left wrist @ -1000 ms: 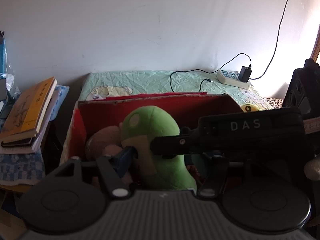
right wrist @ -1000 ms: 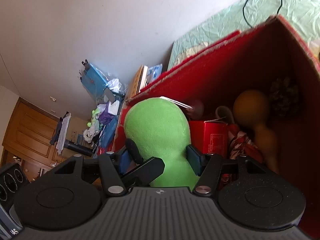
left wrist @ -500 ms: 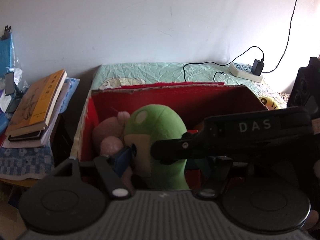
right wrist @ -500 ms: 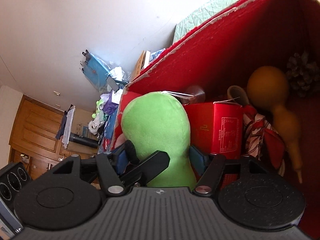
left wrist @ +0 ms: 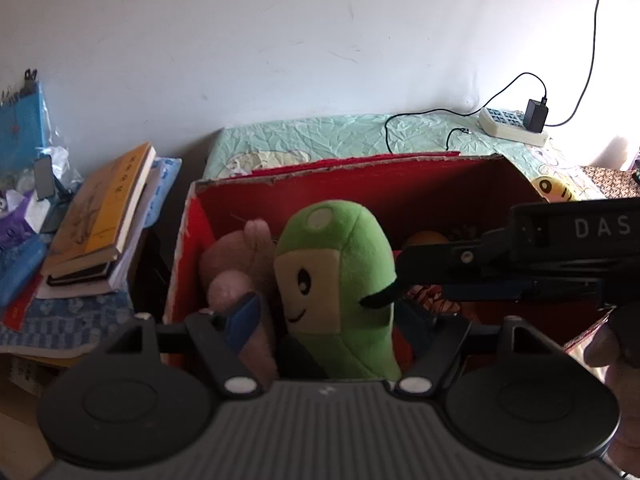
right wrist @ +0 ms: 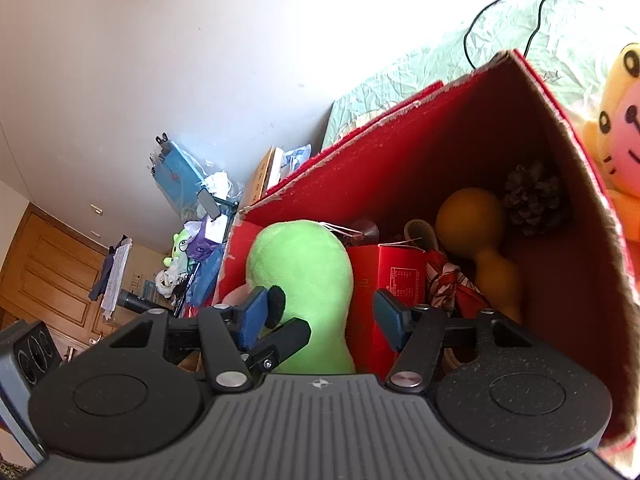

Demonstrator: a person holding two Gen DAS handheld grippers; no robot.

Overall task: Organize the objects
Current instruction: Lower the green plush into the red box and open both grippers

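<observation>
With left gripper (left wrist: 326,322) fingers just spreading and right gripper (right wrist: 320,312) fingers apart, the green plush toy (left wrist: 340,276) may topple inside the red cardboard box (left wrist: 400,184).

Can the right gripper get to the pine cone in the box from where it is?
Probably not straight away. The pine cone sits deep in the far corner of the red box, while the right gripper straddles the green plush. The gourd and red carton crowd the way.

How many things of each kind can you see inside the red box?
Plush toys: 2 (green plush, pink plush)
Red carton: 1
Gourd: 1
Pine cone: 1
Red-and-white cloth: 1
Total: 6; others may lie hidden.
</observation>
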